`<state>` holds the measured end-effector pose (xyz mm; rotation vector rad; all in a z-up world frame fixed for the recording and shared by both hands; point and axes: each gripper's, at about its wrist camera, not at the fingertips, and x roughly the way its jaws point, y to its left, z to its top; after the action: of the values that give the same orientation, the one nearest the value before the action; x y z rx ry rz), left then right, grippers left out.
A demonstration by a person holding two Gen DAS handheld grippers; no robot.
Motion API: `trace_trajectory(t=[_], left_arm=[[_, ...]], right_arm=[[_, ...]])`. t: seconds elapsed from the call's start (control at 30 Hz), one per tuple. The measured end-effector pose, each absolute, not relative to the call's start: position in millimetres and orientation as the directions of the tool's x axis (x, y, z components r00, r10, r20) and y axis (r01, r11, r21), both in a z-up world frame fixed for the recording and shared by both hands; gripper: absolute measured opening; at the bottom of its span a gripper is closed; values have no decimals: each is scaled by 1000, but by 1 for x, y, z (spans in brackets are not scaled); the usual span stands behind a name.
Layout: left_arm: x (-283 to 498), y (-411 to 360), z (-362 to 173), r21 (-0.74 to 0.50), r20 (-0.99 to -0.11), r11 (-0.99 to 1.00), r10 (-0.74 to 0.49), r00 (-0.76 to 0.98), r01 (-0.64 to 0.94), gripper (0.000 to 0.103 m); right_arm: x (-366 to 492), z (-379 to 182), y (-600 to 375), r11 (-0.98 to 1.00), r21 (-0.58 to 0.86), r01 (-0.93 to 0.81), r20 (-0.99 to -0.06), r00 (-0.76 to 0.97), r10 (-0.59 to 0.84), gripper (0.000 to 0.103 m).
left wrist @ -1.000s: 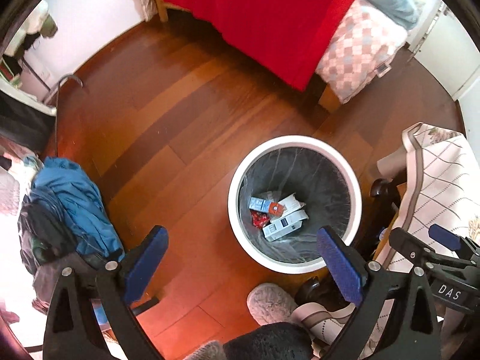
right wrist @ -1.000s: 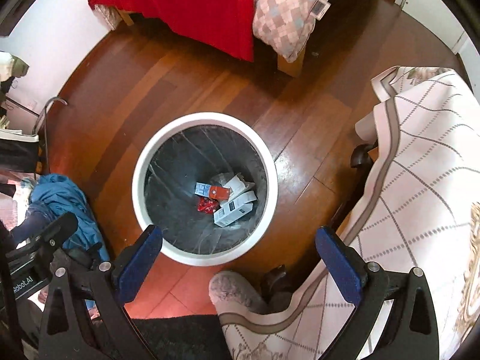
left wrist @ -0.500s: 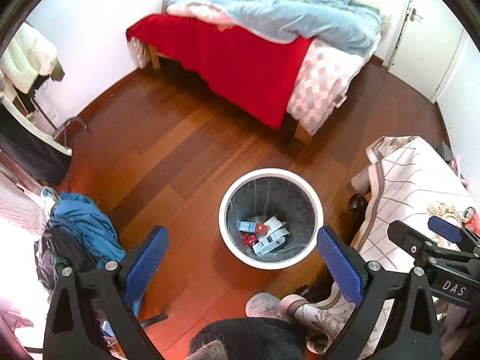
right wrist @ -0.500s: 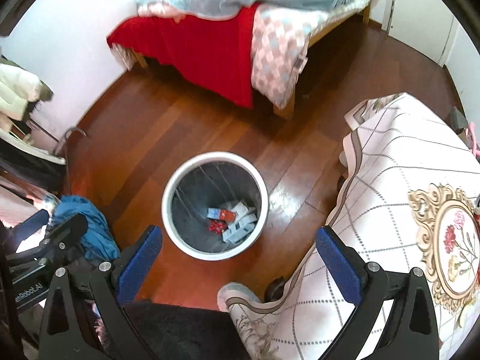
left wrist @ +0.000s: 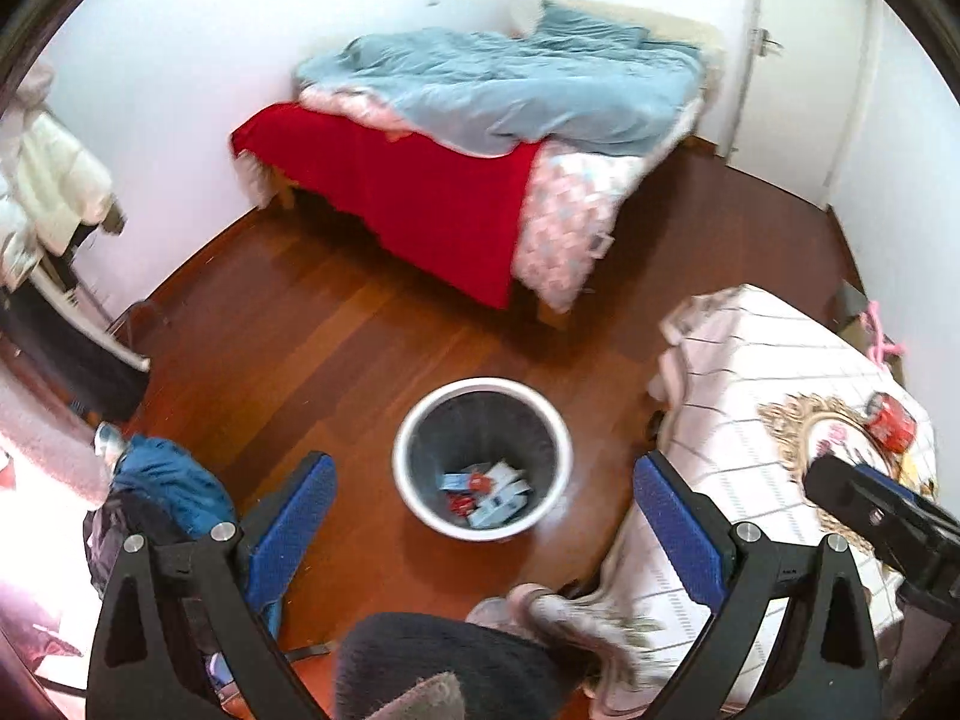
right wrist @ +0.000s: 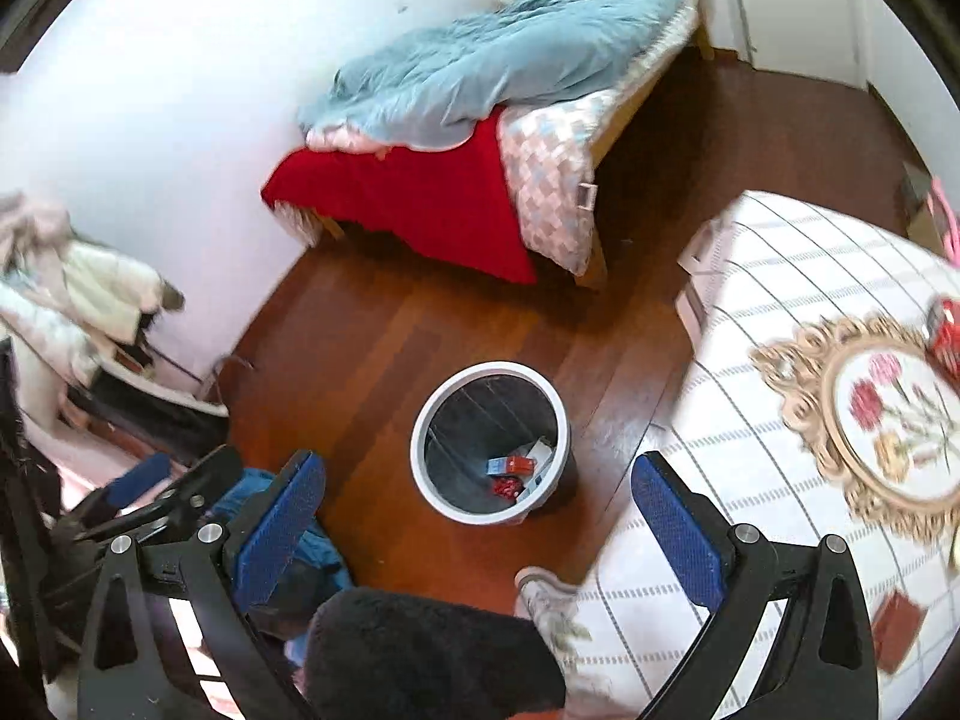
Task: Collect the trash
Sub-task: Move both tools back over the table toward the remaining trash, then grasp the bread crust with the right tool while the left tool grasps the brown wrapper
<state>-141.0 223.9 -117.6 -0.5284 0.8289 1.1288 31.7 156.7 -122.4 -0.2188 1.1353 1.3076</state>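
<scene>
Both grippers empty, jaws spread wide: left gripper, right gripper, both held high and looking down at the floor. White bin with a dark liner sits on the wood floor between the bed and the table, dead ahead of both cameras; it already holds a few small cartons and a red wrapper at the bottom. What looks like the remaining trash is up on the table's checked cloth, off to the right of both grippers: a red can lying tipped near the far right edge by the gold-framed flower print, and a flat red-brown packet nearer the front right corner in the right wrist view. My read: right gripper is the nearer one, since the table fills the right half of its view and the can shows only at the left camera's right margin, with the right gripper's body in between. The can's long axis looks roughly across the right gripper's line of approach, but it's blurred, so can't be sure. The next pick likely means swinging right and down, away from the bin. Person's shoe sits at the table's edge, just beside the bin.
</scene>
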Motion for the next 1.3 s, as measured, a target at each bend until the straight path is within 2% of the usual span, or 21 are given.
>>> trace_trajectory(t=[0.17,0.3,0.5,0.53,0.6,0.77,0.87,0.93,0.97,1.0,1.17,1.3], left_arm=[[-63,202,-145,36,-819,465,521,240,-884,101],[12,177,-186,48,-865,567,435,250,-822,101],[121,135,-256,83,-919,700,329,218,-709,101],[132,132,-267,89,-927,713,314,203,-696,101],[154,127,-289,96,-943,738,283,177,-668,101],[178,122,-311,120,-954,761,267,138,-638,101],[180,121,-313,119,-956,759,262,133,-640,101],[179,118,-313,126,-955,762,266,129,-635,101],[178,117,-312,129,-955,766,268,130,-629,101],[177,113,-310,130,-953,771,270,134,-623,101],[161,77,-287,56,-950,808,224,217,-586,101],[149,36,-279,-90,-957,837,78,281,-540,101]], right_arm=[[99,-135,89,472,443,-762,-783,-73,618,103],[179,-166,25,667,348,-659,-861,57,506,103],[285,-231,-44,822,190,-537,-937,150,315,102],[296,-241,-48,832,176,-527,-945,147,293,100],[319,-265,-55,846,163,-507,-957,129,261,87],[340,-298,-56,842,177,-511,-960,98,261,85],[343,-311,-49,834,168,-526,-963,94,253,75],[335,-308,-44,820,112,-562,-962,147,232,55],[332,-307,-45,816,75,-573,-962,173,210,39],[326,-304,-45,812,76,-578,-962,173,213,33],[311,-292,-81,822,108,-559,-957,164,238,33],[284,-286,-120,840,131,-527,-958,151,245,33]])
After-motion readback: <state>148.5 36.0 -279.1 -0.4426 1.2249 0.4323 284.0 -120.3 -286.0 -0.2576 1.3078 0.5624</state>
